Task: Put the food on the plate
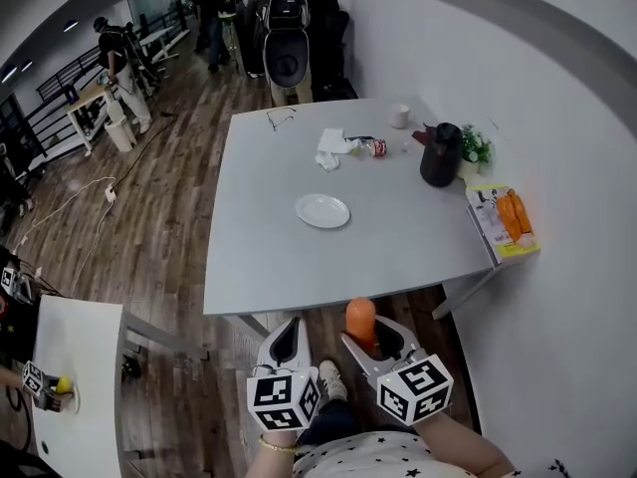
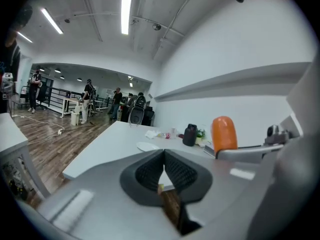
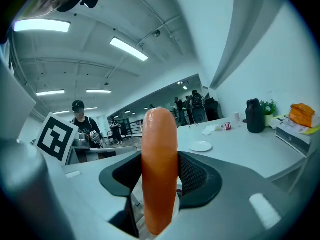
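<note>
Closest in, clamped upright between the jaws of the right gripper (image 1: 373, 341): a smooth orange sausage-shaped piece of food (image 3: 160, 139), held near the body and short of the table. Just beside it, the left gripper (image 2: 163, 170), empty, jaws pressed together. Farther out, past the near edge of the pale grey table (image 1: 398, 252): a small round white plate (image 1: 322, 211), bare, well apart from both grippers. Food in hand, then, but not yet delivered. Left to do, by the look of it: reaching over the edge, lowering onto the plate, letting go.

One sausage (image 1: 360, 319), one plate (image 1: 322, 211), one black jug (image 1: 440, 154)
</note>
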Demonstrator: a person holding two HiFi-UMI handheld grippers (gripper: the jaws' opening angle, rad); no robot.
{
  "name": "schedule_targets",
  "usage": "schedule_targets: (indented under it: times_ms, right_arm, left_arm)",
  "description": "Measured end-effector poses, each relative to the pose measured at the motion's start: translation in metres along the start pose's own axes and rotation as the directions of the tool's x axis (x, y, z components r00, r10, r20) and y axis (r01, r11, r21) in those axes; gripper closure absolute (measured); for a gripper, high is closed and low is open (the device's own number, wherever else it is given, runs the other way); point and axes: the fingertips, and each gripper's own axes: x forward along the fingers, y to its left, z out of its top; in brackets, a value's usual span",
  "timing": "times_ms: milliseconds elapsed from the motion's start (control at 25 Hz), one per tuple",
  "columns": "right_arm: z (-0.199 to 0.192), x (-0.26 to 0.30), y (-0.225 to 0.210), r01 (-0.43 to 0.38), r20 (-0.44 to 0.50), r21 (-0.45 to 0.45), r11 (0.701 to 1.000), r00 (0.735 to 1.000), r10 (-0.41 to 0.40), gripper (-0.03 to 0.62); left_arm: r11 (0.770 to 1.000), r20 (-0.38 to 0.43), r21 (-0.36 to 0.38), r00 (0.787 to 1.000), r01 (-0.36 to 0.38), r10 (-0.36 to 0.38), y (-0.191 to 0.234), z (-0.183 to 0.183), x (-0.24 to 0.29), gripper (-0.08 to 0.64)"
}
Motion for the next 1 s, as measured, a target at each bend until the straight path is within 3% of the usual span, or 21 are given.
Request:
schedule_targets:
  times_ms: [440,600,880,1000]
  right_arm:
    - [0.063,0.154,-0.074,0.0,-0.033,-0.049,0.999,0.999,-0.002,0.374]
    - [0.064,0.2,-0.104,-0.022,-0.133,-0.107,0.994,0.991,0.007,0.374]
    - [0.057,0.281,-0.168,-0.085,-0.357,-0.244,0.966,0.934,-0.008,0.374]
    - [0.044,0.318,-0.192,-0.146,-0.473,-0.285,0.947,0.881,-0.007,0.374]
  left_arm:
    - [1.0,0.004,0.012,1.0,0.026,-0.026,0.068,0.06,0.152,0.552]
    - [0.999,-0.011,0.006,0.999,0.033,-0.033,0.082,0.064,0.185,0.552]
    - [1.0,-0.035,-0.01,0.999,0.029,-0.029,0.095,0.065,0.236,0.552]
    - [1.0,-0.044,-0.021,0.999,0.003,-0.004,0.1,0.063,0.254,0.552]
